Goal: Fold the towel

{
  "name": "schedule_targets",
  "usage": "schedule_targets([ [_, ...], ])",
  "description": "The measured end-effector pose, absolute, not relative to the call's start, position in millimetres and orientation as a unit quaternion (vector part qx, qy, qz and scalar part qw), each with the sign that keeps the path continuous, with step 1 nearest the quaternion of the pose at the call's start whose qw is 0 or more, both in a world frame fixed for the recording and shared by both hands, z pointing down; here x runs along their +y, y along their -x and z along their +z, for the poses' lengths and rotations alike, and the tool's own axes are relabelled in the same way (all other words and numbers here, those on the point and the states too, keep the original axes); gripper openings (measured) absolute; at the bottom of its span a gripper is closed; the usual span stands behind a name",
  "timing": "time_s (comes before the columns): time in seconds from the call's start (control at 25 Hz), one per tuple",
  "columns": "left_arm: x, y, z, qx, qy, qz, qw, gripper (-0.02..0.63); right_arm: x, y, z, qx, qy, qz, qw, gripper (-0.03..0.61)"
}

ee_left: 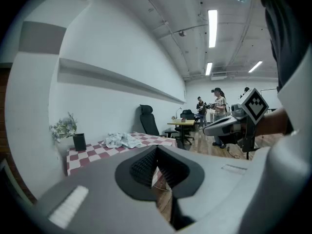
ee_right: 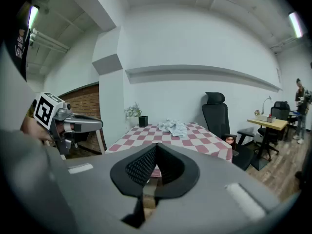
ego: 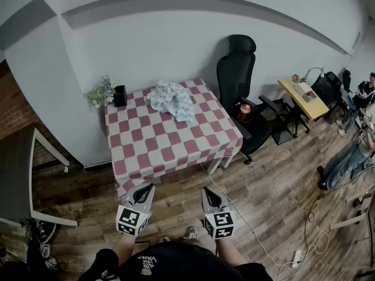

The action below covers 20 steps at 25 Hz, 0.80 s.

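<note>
Wood-plank flooring (ego: 275, 174) is seen below white walls. Over it, short of the table, the left gripper (ego: 149, 188) and the right gripper (ego: 207, 191) are held side by side; the 2 jaws of each are pressed together, with nothing pinched between them. Beyond them stands the checked table (ego: 170, 151), its legs mostly hidden by the cloth. The towel (ego: 171, 99) is left crumpled near the far edge, well apart from both grippers. A potted plant (ego: 101, 92) is set at the far left corner. On the black chair (ego: 237, 69), a coppery object is too small to identify. At the right edge, 1 person is cut off.
</note>
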<state>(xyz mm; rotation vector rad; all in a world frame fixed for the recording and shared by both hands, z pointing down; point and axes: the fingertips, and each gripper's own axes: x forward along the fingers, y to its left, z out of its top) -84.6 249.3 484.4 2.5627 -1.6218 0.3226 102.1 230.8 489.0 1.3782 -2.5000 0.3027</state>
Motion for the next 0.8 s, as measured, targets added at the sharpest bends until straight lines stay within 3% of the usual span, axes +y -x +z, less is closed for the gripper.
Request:
schedule_targets([
  [0.64,200,25,497,-0.536,-0.835,0.113,0.049,0.017,162,-160,485,-0.870,-0.471,0.127,0.074,0.005],
  [0.76,190,8,503,-0.542,-0.830,0.117,0.060,0.151,151,-176,487,-0.870,-0.470,0.132,0.073,0.074],
  [0.8,188,2,506,-0.545,-0.828,0.119,0.062,0.164,147,-182,488,-0.871,-0.468,0.133,0.073,0.089],
])
